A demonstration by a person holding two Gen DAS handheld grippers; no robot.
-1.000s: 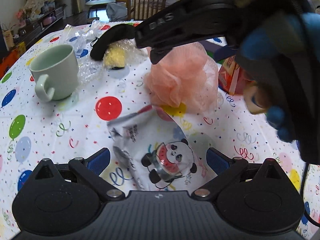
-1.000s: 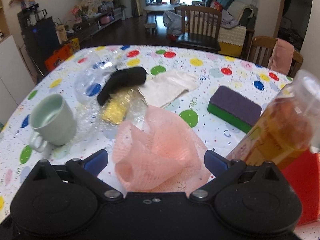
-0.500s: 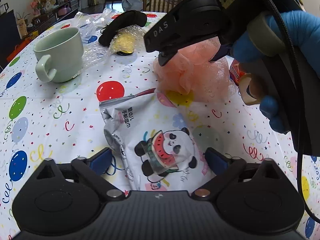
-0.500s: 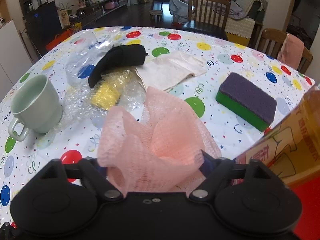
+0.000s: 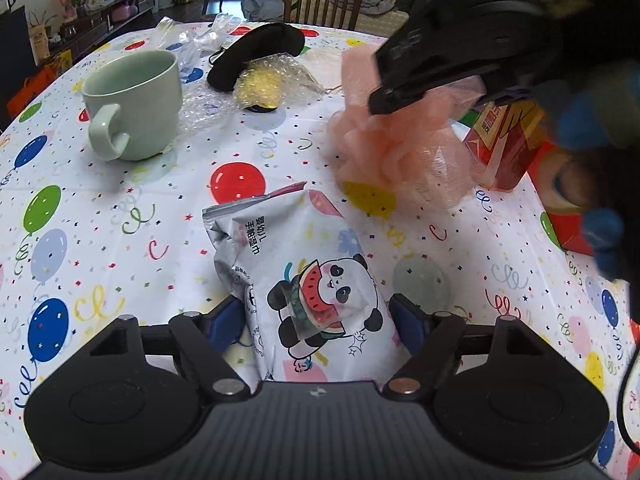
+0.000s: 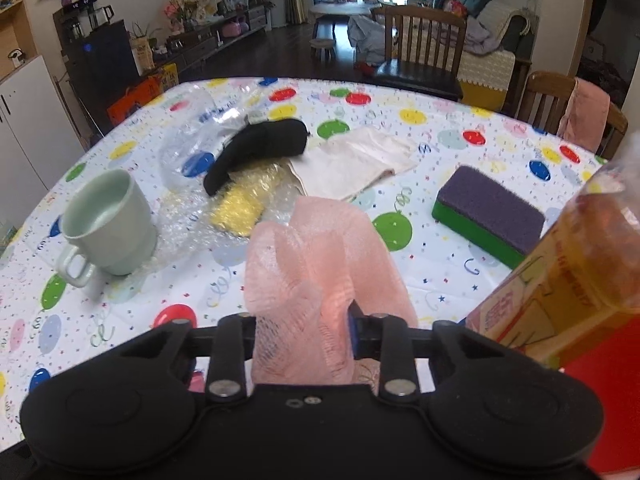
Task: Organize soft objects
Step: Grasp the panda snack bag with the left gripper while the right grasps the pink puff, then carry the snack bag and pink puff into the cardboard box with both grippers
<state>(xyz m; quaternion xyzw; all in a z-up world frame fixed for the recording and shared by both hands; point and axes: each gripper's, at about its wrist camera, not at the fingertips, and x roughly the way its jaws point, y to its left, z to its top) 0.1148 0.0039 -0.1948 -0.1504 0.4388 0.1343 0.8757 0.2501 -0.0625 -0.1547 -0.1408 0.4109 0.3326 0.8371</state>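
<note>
One pink mesh bath pouf (image 6: 320,276) — clamped in the right gripper (image 6: 304,332), raised beside the green mug (image 6: 108,228). Left gripper (image 5: 320,320): fingers apart around one panda-print wipes pack (image 5: 304,276), seen only by the left wrist camera. Right wrist camera alone shows one purple-and-green sponge (image 6: 488,212) and one cream cloth (image 6: 352,164) beyond the mug. One black eye mask (image 6: 256,148) behind the mug.

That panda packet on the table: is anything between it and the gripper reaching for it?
Nothing visible. The panda packet already lies between the left gripper's open fingers, flat on the tablecloth. The right gripper, shut on the pink mesh puff, is off to the side.
</note>
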